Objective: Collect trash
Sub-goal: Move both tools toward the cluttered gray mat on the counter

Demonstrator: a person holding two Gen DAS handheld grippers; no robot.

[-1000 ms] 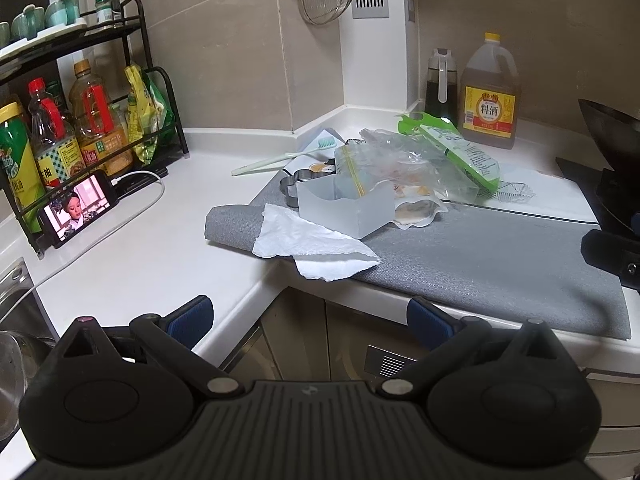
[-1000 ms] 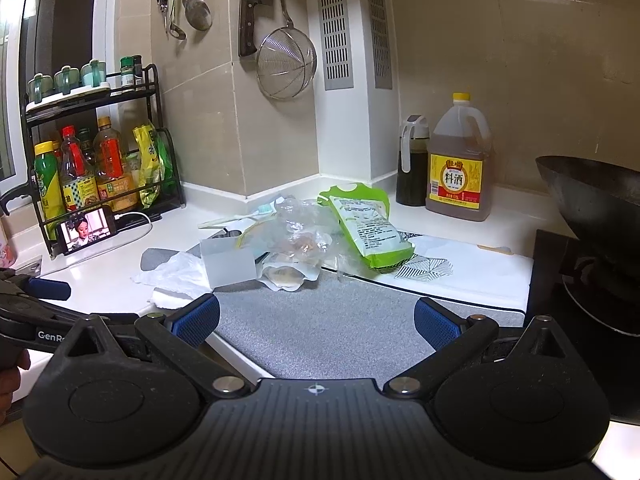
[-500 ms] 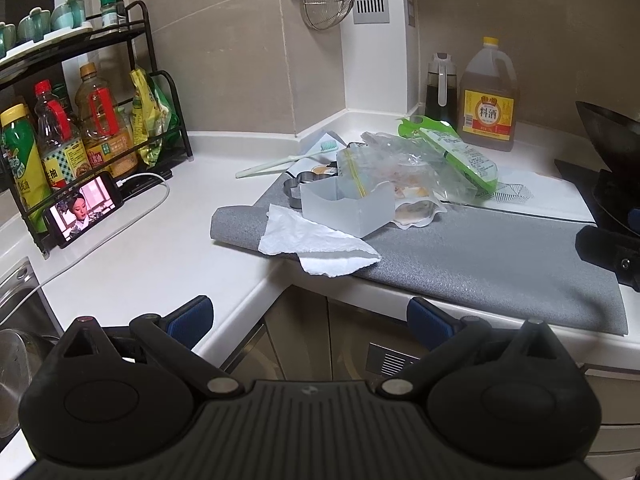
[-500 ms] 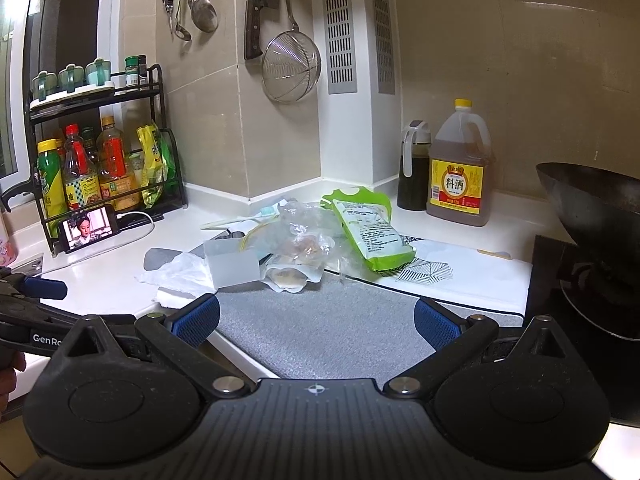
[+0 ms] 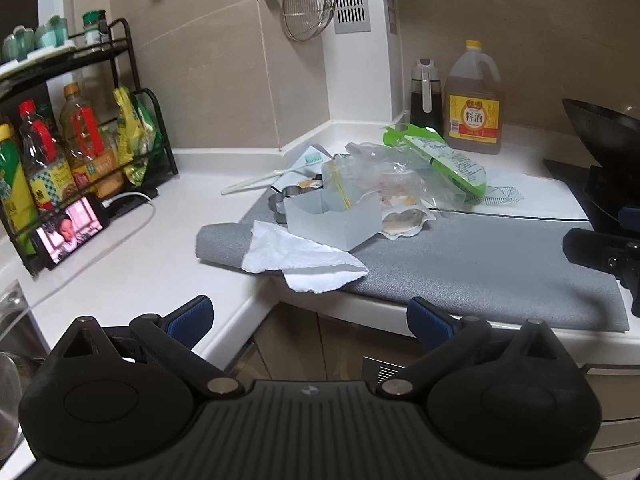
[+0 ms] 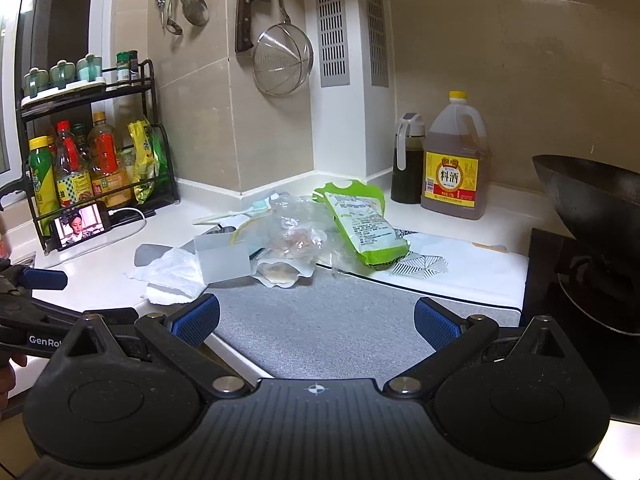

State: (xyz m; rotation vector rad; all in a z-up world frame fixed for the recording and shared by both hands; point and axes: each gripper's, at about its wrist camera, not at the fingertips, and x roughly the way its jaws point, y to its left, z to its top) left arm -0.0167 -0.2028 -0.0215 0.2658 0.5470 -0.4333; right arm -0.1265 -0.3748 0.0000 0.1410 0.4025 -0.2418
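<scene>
Both sets of jaws stand wide apart and hold nothing: my left gripper (image 5: 308,316) hangs off the front edge of the tabletop (image 5: 120,272), and my right gripper (image 6: 316,318) sits low over the near part of the grey mat (image 6: 320,320).

Ahead of the left jaws and a little to their right, the trash lies heaped at the far left corner of the mat. Nearest to them is a crumpled white paper towel (image 5: 296,258), half on the mat and overhanging the tabletop edge. Just beyond it, touching, stands an open frosted plastic box (image 5: 336,216). Behind the box is a clear crinkled plastic bag (image 5: 376,168), with a flat pouch (image 5: 404,220) lying at its right side. Further right a green and white packet (image 5: 448,160) leans against the bag.

From the right jaws the same heap sits ahead and slightly left, well clear of the fingertips. A white toothbrush (image 5: 272,176) lies beyond the heap on the left. A cooking wine jug (image 6: 456,160) stands far ahead, and a dark wok (image 6: 592,204) is off to the right
</scene>
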